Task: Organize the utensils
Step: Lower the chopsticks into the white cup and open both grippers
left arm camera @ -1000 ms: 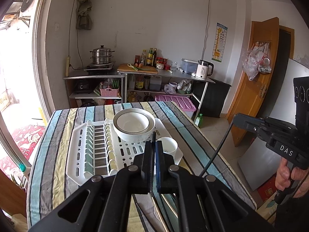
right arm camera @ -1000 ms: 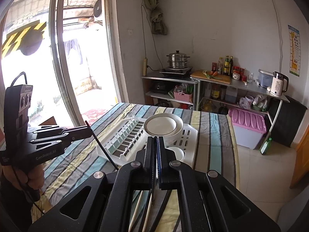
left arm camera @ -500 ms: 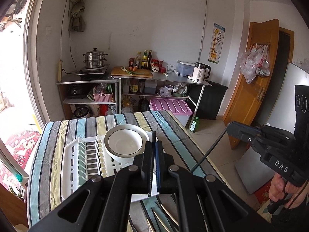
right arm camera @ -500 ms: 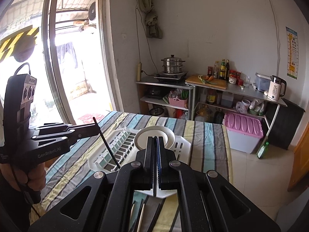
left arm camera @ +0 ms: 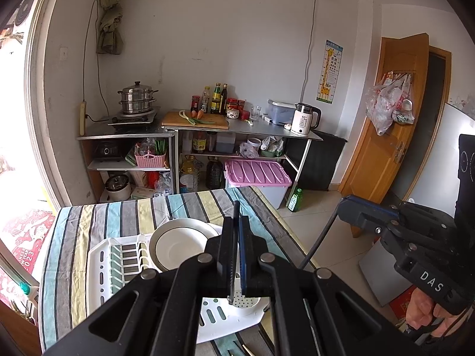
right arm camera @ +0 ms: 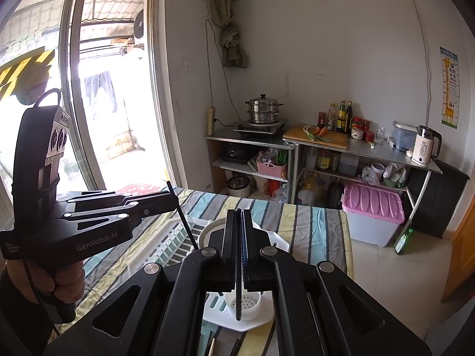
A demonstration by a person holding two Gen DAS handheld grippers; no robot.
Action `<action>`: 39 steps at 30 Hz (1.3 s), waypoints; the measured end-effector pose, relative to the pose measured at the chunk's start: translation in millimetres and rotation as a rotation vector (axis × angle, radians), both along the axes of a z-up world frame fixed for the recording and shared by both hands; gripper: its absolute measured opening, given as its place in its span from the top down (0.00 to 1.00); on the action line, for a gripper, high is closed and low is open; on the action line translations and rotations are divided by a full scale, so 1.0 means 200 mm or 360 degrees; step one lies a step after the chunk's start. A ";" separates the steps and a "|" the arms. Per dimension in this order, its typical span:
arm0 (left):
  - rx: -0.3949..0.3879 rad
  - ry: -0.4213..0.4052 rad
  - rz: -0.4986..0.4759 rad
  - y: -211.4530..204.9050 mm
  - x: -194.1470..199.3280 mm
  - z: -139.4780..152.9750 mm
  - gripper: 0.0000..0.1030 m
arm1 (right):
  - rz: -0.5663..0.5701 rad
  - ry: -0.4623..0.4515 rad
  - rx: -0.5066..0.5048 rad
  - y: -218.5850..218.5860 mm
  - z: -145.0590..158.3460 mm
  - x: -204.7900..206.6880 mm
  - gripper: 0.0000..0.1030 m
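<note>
So both grippers are mid-drop here. The left gripper point(left arm camera: 235, 237) has its fingers pinching a black chopstick point(left arm camera: 236, 207), and the right gripper point(right arm camera: 240, 237) is clamped on another black chopstick point(right arm camera: 238, 302), tip hanging right over the perforated white cup point(right arm camera: 243, 302) at the corner of the dish rack point(left arm camera: 101, 255). Best bet, I'd say: keep each stick near vertical, get the tip inside the rim before letting go, and do one at a time so they don't knock. As for contents, the cup looks empty and a white bowl point(left arm camera: 178, 246) sits on the rack. More chopsticks point(right arm camera: 212, 345) lie on the striped worktop point(left arm camera: 89, 216).
</note>
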State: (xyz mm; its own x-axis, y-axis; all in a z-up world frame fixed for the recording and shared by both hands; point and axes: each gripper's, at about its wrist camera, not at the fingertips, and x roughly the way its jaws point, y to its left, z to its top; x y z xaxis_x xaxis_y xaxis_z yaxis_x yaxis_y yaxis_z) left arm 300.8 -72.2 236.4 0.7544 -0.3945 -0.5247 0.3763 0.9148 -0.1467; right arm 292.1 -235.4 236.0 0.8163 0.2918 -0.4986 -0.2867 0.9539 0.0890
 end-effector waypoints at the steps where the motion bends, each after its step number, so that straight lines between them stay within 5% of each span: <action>1: -0.0005 0.0003 -0.0003 0.00 0.01 -0.01 0.96 | 0.0001 0.0005 0.0001 0.00 -0.01 0.02 0.98; 20: 0.0019 0.0197 -0.0018 -0.06 0.17 -0.30 0.96 | -0.0038 0.0256 0.0051 -0.10 -0.37 0.19 1.00; 39: 0.0020 0.0237 0.0058 0.03 0.09 -0.36 0.96 | -0.0057 0.0341 0.0132 -0.19 -0.47 0.05 1.00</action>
